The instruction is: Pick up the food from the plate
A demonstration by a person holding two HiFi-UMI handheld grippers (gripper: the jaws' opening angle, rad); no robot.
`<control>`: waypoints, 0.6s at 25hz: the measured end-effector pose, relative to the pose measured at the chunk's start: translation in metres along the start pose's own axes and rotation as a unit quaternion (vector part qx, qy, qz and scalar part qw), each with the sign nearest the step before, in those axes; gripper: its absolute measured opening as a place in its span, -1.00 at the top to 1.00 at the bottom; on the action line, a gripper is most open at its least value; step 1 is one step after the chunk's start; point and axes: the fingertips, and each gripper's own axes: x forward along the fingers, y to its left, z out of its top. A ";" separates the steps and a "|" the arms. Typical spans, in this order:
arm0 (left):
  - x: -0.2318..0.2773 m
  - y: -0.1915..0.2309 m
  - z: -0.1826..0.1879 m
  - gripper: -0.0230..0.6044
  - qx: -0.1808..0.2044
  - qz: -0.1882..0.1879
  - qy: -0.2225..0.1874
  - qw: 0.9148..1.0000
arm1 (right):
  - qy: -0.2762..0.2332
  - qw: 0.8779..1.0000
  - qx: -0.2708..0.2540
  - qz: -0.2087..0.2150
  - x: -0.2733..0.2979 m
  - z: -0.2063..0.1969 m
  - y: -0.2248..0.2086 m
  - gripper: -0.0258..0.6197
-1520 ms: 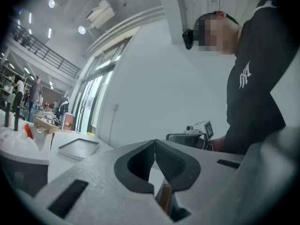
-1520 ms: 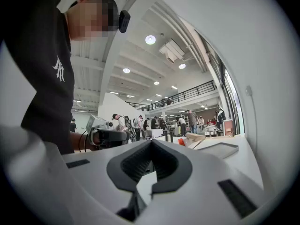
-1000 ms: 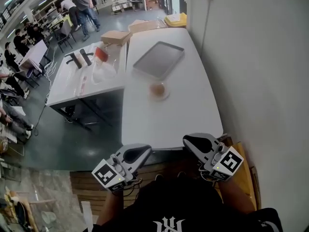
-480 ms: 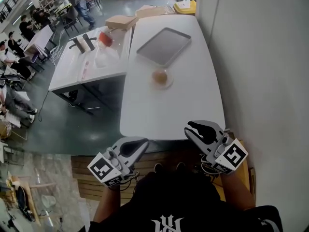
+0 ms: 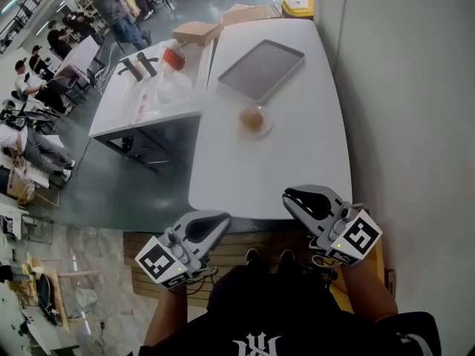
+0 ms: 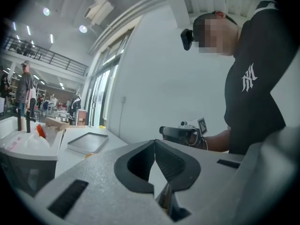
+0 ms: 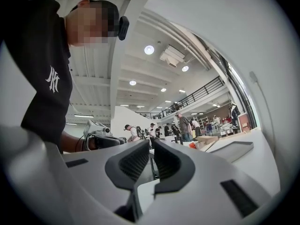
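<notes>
White table (image 5: 297, 169) runs along wall (image 5: 401, 87) at frame right. Food (image 5: 252, 117) on plate (image 5: 265, 127), upper centre, just below grey tray (image 5: 261, 69). Left gripper (image 5: 221, 218) jaws together, empty. Right gripper (image 5: 288, 195) jaws just closing, near touching, empty.

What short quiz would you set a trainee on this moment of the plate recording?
1. Multiple choice: where is the food? A) on the plate; B) on the tray; C) in the left gripper.
2. True or false: the left gripper's jaws are together with nothing between them.
3. Fill in: beyond the plate on the white table lies an empty metal ____.
Key: 1 A; 2 true; 3 tray.
</notes>
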 end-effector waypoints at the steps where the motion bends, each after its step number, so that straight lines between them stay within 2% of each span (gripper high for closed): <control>1: 0.002 0.001 0.000 0.91 0.001 0.003 0.000 1.000 | -0.003 1.000 0.000 0.002 0.000 -0.001 -0.003 0.83; 7: 0.003 0.012 0.000 0.91 0.001 0.009 -0.008 1.000 | -0.001 1.000 0.001 0.008 0.009 -0.001 -0.011 0.84; 15: 0.007 0.058 -0.010 0.91 0.006 -0.014 -0.027 1.000 | 0.039 0.998 0.004 -0.043 0.034 -0.024 -0.035 0.84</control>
